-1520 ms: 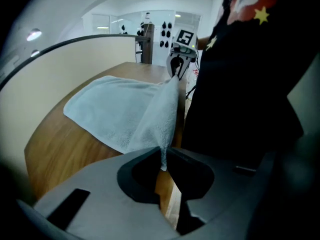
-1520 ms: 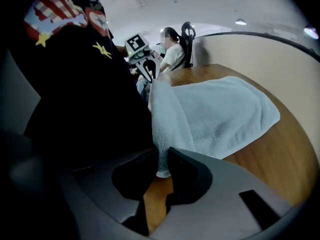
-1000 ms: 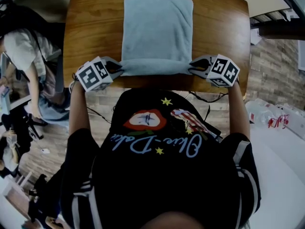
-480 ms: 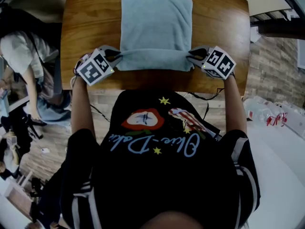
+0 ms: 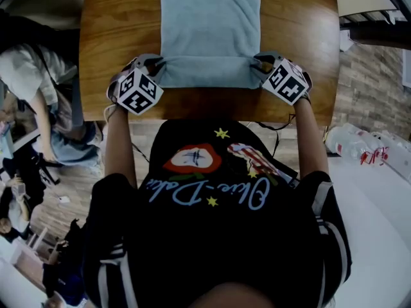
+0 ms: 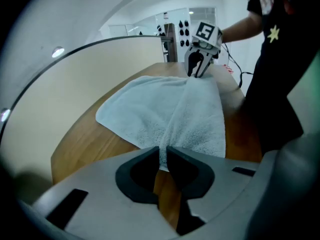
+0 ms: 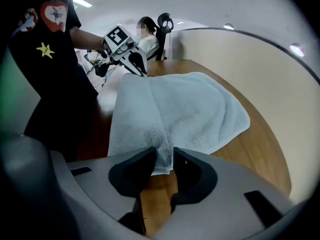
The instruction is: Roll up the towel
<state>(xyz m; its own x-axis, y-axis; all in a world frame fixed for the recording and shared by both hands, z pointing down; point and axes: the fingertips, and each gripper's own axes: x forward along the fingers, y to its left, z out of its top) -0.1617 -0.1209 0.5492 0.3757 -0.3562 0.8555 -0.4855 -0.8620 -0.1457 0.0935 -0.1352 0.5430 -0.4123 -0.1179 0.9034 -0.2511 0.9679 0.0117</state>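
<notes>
A light blue towel [image 5: 210, 24] lies on the wooden table [image 5: 302, 43], its near edge folded over into a thick band. My left gripper [image 5: 154, 69] pinches the band's left end, and in the left gripper view its jaws [image 6: 163, 151] are shut on the towel [image 6: 150, 109] corner. My right gripper [image 5: 259, 66] is at the band's right end. Its jaws [image 7: 163, 154] are opening, with the folded towel [image 7: 195, 109] still filling the gap between the pads. Each gripper view shows the other gripper across the towel: the right gripper [image 6: 197, 69] and the left gripper [image 7: 137, 66].
The table's near edge [image 5: 212, 117] runs just behind both grippers, against the person's body. Bare wood lies on either side of the towel. Another person [image 5: 29, 76] sits at the left. Plastic-wrapped bottles [image 5: 359, 149] lie at the right, below table level.
Both grippers have moved away from the person's body, farther onto the table, carrying the towel's near edge with them. The folded band now lies farther over the towel.
</notes>
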